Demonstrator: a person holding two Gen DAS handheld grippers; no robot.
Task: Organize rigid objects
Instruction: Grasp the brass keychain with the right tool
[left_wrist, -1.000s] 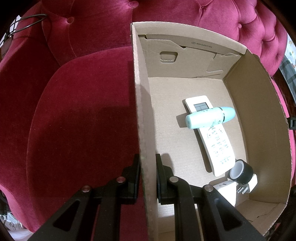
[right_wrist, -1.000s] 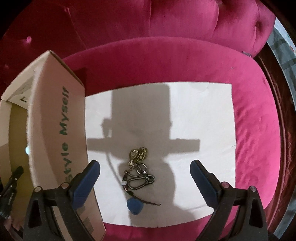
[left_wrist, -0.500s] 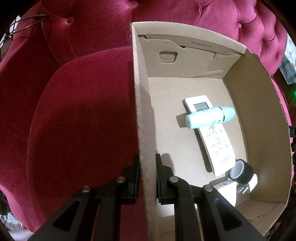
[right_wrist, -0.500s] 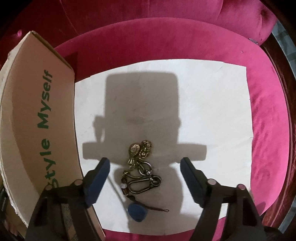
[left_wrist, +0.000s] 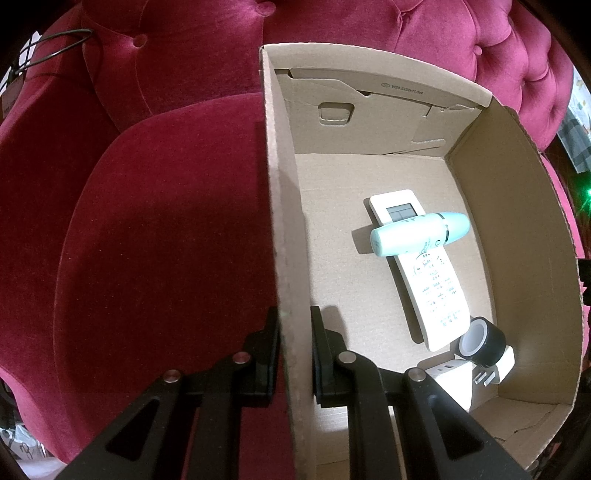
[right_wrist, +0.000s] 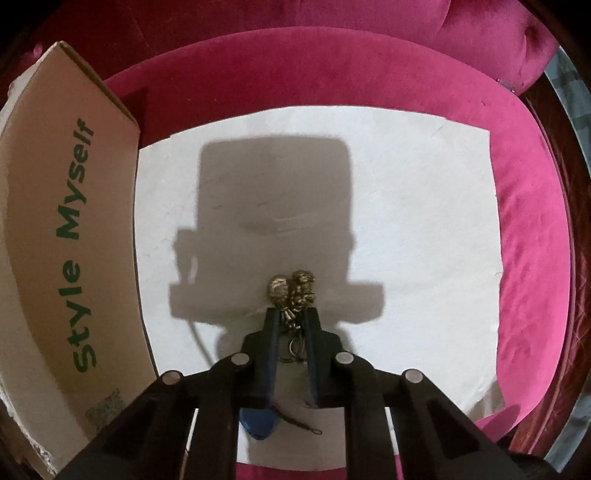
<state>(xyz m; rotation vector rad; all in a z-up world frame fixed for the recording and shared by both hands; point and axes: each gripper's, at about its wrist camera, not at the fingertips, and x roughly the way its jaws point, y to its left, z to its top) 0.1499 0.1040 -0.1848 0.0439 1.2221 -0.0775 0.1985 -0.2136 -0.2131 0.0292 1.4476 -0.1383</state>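
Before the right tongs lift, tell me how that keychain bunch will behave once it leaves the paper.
The keychain bunch is several loosely linked pieces, so it will likely dangle and swing rather than stay stiff. The right tongs pinch only the rings below the brass charms, so the blue tag and its cord probably trail underneath. Being mostly metal, it may feel heavy for its size.

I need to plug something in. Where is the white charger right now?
In the left wrist view, the white charger lies in the near right corner of the cardboard box, under the black tape roll.
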